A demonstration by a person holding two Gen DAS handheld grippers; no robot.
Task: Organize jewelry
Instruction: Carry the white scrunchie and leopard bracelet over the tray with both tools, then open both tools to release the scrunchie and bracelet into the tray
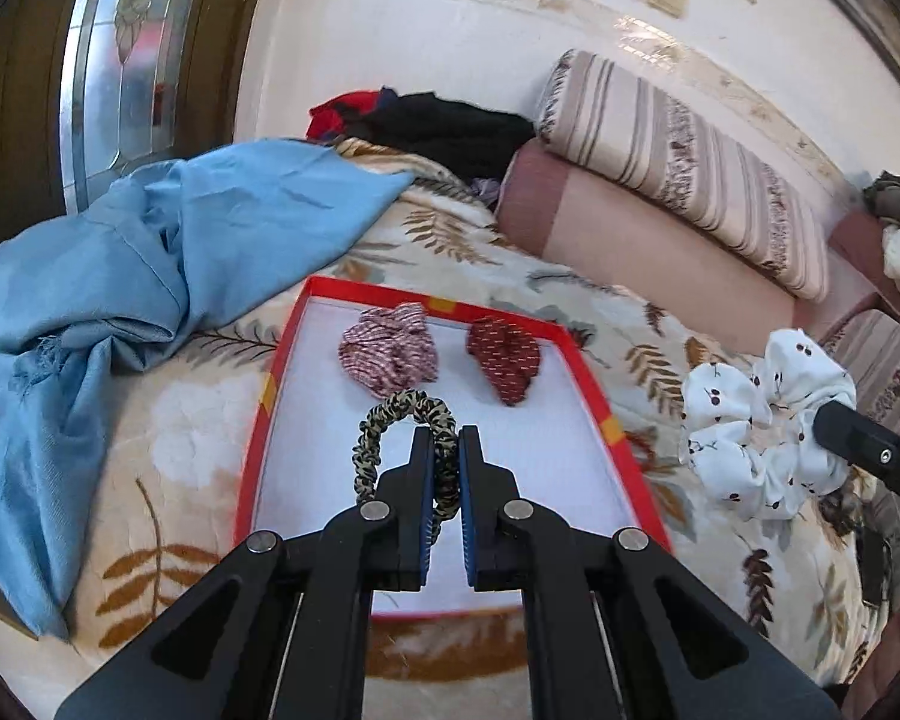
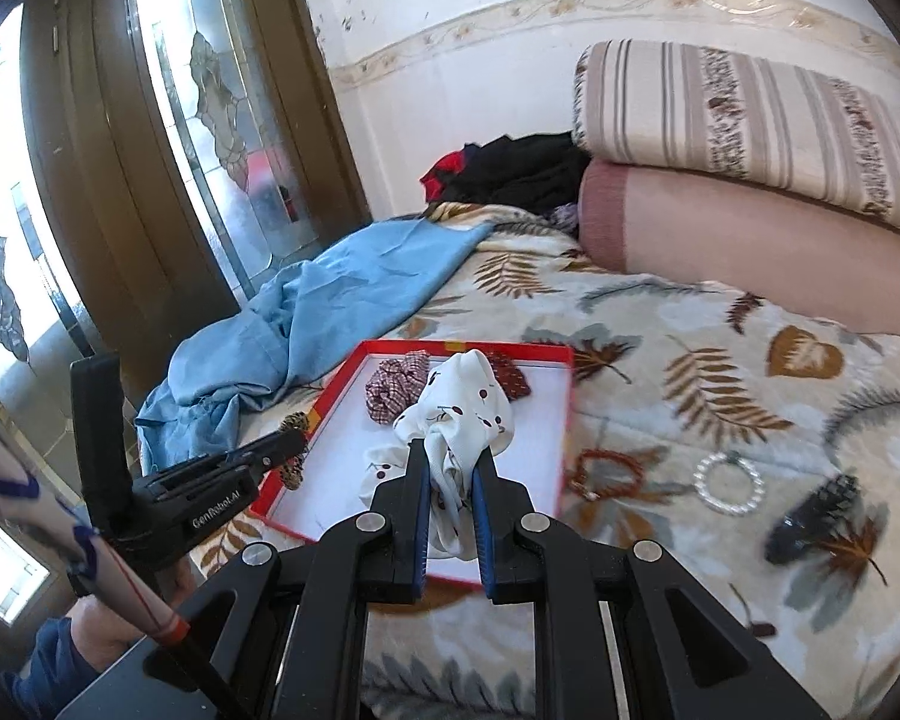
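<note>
Left tongs (image 1: 447, 438) pinched tight on leopard-print hair tie (image 1: 399, 414), held over red-rimmed tray (image 1: 588, 372) on bed. Right tongs (image 2: 450, 456) clamped on white cherry-print scrunchie (image 2: 459, 405), above same tray. Checked scrunchie (image 1: 387, 351) and dark red scrunchie (image 1: 504, 360) lie inside tray, far end.

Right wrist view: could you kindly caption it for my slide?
Right gripper clamps a white cherry-print scrunchie above the red-rimmed box; bracelets lie on the blanket.
</note>
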